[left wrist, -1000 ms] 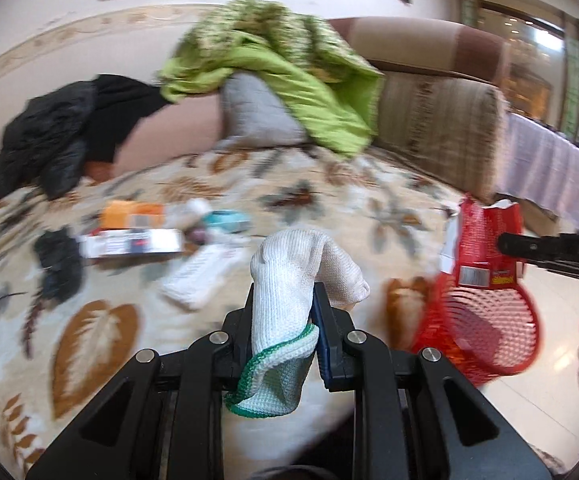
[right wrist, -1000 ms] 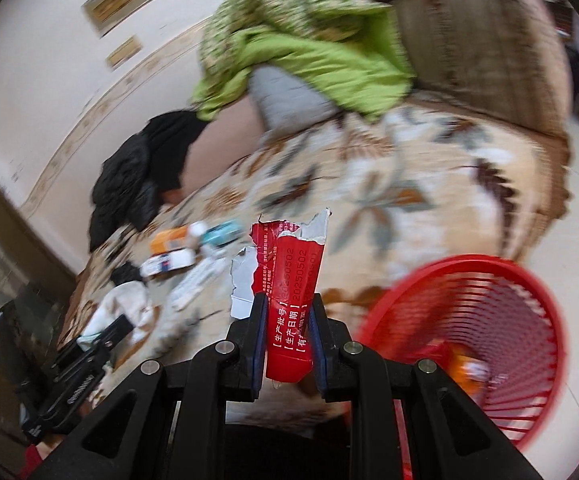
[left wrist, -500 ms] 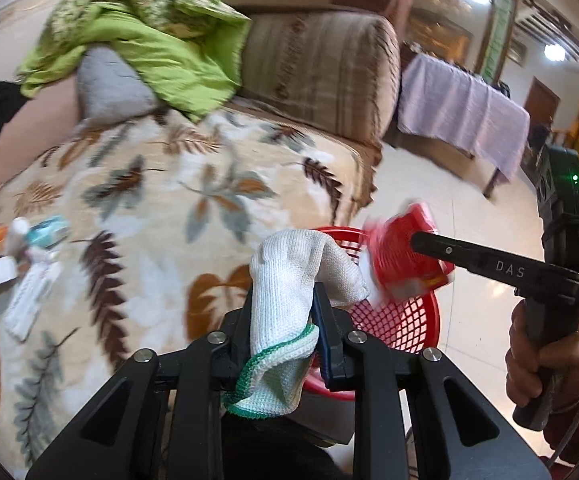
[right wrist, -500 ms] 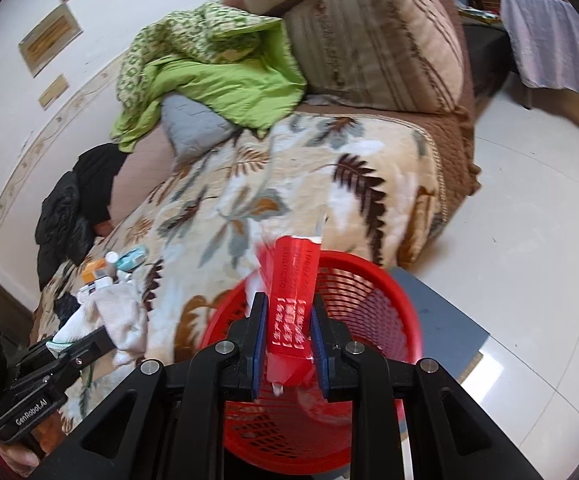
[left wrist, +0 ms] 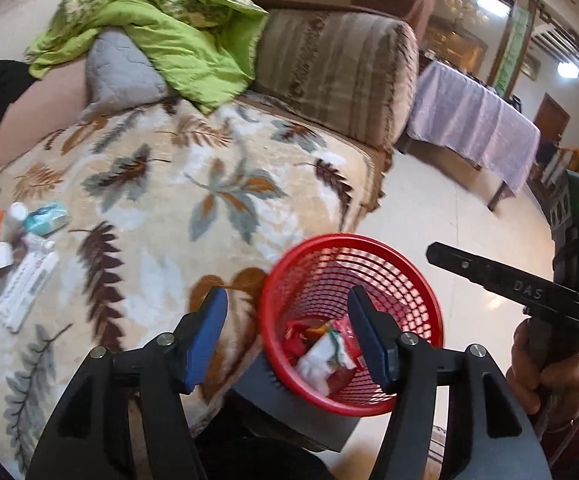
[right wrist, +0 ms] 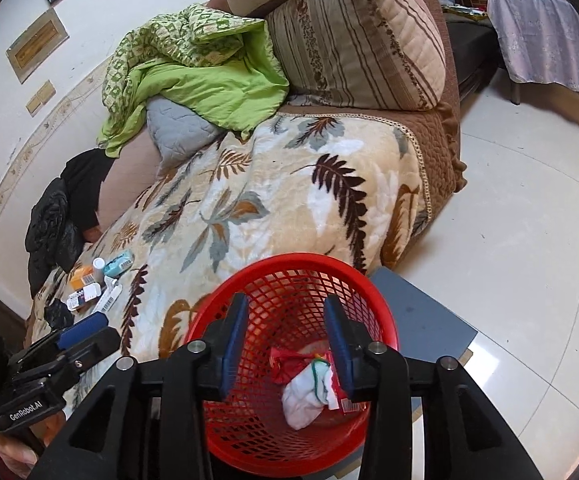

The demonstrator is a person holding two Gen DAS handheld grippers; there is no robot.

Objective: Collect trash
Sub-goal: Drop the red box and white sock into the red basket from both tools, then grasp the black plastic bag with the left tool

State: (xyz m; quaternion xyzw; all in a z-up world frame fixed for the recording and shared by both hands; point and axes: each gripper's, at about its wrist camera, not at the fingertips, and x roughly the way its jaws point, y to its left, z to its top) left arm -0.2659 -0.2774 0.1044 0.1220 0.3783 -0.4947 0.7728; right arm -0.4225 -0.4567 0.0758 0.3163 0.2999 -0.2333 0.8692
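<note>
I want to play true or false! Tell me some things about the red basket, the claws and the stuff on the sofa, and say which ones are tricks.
1. The white glove lies inside the red basket. True.
2. The left claw is squeezing the glove. False: its jaws have just been opening and nothing is between them.
3. The right claw has nothing in it. True; its jaws have just been opening too.
4. The basket is sitting on top of the leaf blanket. False: it stands beside the sofa, off the blanket.
5. Small boxes and packets are on the blanket. True.
</note>
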